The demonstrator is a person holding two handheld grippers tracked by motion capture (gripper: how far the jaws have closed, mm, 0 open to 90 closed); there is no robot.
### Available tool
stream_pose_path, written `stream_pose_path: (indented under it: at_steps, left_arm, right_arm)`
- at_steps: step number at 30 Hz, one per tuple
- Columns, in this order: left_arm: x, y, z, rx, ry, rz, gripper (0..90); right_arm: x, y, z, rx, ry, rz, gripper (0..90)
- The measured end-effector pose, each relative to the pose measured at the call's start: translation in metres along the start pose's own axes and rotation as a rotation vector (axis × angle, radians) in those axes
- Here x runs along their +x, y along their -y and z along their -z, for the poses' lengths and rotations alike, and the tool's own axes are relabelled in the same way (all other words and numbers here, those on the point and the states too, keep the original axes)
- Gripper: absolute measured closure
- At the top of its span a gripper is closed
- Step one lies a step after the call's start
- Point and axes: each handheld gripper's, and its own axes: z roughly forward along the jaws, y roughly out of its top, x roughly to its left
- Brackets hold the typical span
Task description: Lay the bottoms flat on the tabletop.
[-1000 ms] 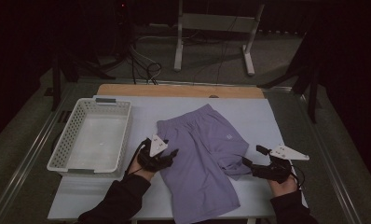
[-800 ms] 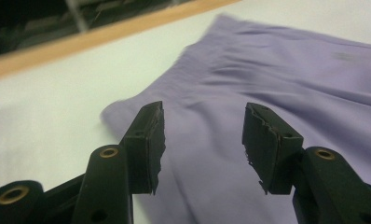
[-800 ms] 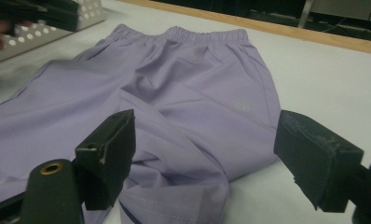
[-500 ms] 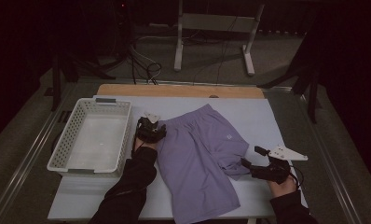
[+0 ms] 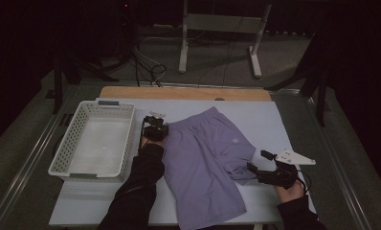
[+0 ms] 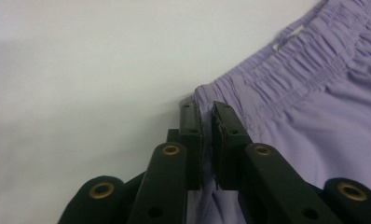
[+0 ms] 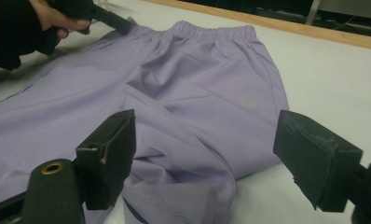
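in the high view the purple shorts (image 5: 207, 163) lie spread on the table (image 5: 284, 120) beside the white basket (image 5: 93, 139), with the left gripper (image 5: 156, 125) at the waistband corner and the right gripper (image 5: 255, 167) at the folded leg hem. in the left gripper view the fingers (image 6: 190, 126) are nearly closed on the waistband (image 6: 286, 60) edge; that thin bite looks likely to slip once lifted. in the right gripper view the fingers (image 7: 109, 154) gape wide, holding nothing, over the hem; closing now could bunch both layers.
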Motion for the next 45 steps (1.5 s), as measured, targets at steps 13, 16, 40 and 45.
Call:
stream_pose_path:
  at_steps: [13,16,40,45]
  left_arm:
    - [0.007,-0.046,-0.008,-0.044,-0.034,-0.082,84.2]
    - [0.007,-0.057,-0.01,-0.049,-0.067,-0.147,83.5]
    - [-0.005,-0.067,-0.004,-0.009,0.076,-0.149,4.9]
    - [-0.022,-0.062,0.012,-0.051,0.162,-0.197,0.6]
  right_arm:
    - [-0.003,0.0,0.002,-0.014,0.0,-0.012,21.1]
    - [-0.003,0.0,0.002,-0.012,-0.003,-0.013,21.1]
    - [-0.002,0.0,0.003,-0.019,0.0,-0.012,21.1]
    - [-0.001,0.0,0.004,-0.022,-0.001,-0.009,21.0]
